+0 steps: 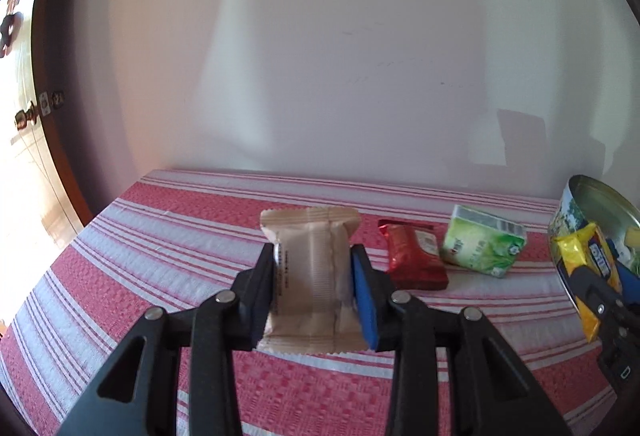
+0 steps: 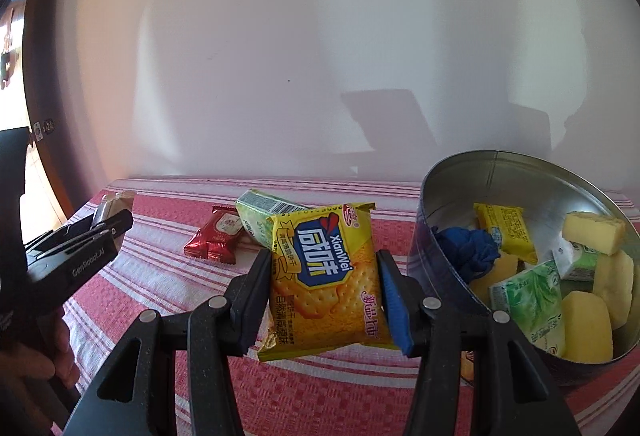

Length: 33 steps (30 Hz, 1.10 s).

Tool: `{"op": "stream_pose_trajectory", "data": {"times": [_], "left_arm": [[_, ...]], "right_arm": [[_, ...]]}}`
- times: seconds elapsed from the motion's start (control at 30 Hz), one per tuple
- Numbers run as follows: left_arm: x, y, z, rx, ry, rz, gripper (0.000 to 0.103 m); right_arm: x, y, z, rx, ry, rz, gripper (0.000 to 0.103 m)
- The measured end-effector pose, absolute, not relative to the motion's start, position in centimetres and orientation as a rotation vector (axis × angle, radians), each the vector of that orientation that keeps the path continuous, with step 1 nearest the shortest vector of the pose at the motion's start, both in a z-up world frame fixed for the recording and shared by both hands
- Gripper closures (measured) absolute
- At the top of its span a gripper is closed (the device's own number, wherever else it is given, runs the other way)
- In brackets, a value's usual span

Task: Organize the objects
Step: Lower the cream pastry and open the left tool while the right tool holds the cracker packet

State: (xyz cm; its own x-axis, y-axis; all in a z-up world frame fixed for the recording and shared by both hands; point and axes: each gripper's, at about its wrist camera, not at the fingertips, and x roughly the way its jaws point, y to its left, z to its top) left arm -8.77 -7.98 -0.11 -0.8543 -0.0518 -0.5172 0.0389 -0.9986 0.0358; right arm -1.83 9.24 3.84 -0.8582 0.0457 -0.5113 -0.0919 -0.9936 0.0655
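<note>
My left gripper (image 1: 314, 272) is shut on a beige snack packet (image 1: 310, 276) and holds it just above the striped cloth. My right gripper (image 2: 324, 276) is shut on a yellow cracker packet (image 2: 324, 280), held above the cloth just left of the round metal tin (image 2: 500, 172). The tin holds several yellow pieces, green packets, a yellow packet and a blue wrapper. A red packet (image 1: 416, 256) and a green packet (image 1: 482, 244) lie on the cloth between the two grippers. The left gripper also shows in the right wrist view (image 2: 108, 220).
A red and white striped cloth (image 1: 160, 244) covers the table, which stands against a white wall (image 1: 320, 56). A dark door frame (image 1: 52, 116) stands at the far left. The table's left edge drops off near the door.
</note>
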Motion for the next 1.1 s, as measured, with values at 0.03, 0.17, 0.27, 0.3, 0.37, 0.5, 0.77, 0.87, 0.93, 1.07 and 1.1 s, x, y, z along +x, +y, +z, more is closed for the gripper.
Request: {"op": "stream_pose_trajectory", "data": {"times": [0.03,0.17,0.27,0.3,0.37,0.5,0.77,0.87,0.93,1.07,1.1], "left_arm": [[-8.7,-7.6,0.1,0.816,-0.062,-2.984,0.067],[-8.3,-7.1,0.2,0.772,-0.105,-2.991,0.067],[-7.6,-7.3,0.4,0.772,-0.074,-2.982,0.067],[-7.3,-7.3,0.5,0.772,-0.063,-2.981,0.067],[-7.0,-7.5,0.4,0.775,-0.049,-2.976,0.067],[-6.6,-7.6,0.3,0.774,-0.042,-2.975,0.067],[-6.2,-7.5,0.0,0.764,-0.052,-2.971,0.066],[-6.0,-7.2,-0.1,0.765,-0.048,-2.968,0.066],[-5.9,-7.1,0.0,0.762,-0.046,-2.967,0.066],[-5.7,-7.3,-0.1,0.780,-0.013,-2.977,0.066],[-5.8,-7.6,-0.2,0.798,0.008,-2.983,0.066]], "right_arm": [[-1.8,9.3,3.9,-0.810,0.137,2.957,0.049],[-1.6,9.2,4.0,-0.789,0.125,2.959,0.049],[-1.4,8.9,4.2,-0.766,0.101,2.963,0.049],[-1.3,8.7,4.2,-0.758,0.092,2.964,0.049],[-1.2,8.5,4.2,-0.748,0.078,2.969,0.049],[-0.6,8.5,4.3,-0.742,0.070,2.972,0.049],[0.2,9.1,4.2,-0.751,0.092,2.960,0.049],[0.4,9.1,4.2,-0.755,0.089,2.961,0.049],[0.4,9.0,4.2,-0.757,0.081,2.966,0.049],[0.6,8.8,4.1,-0.753,0.065,2.975,0.049],[0.6,8.9,4.1,-0.753,0.063,2.975,0.049]]}}
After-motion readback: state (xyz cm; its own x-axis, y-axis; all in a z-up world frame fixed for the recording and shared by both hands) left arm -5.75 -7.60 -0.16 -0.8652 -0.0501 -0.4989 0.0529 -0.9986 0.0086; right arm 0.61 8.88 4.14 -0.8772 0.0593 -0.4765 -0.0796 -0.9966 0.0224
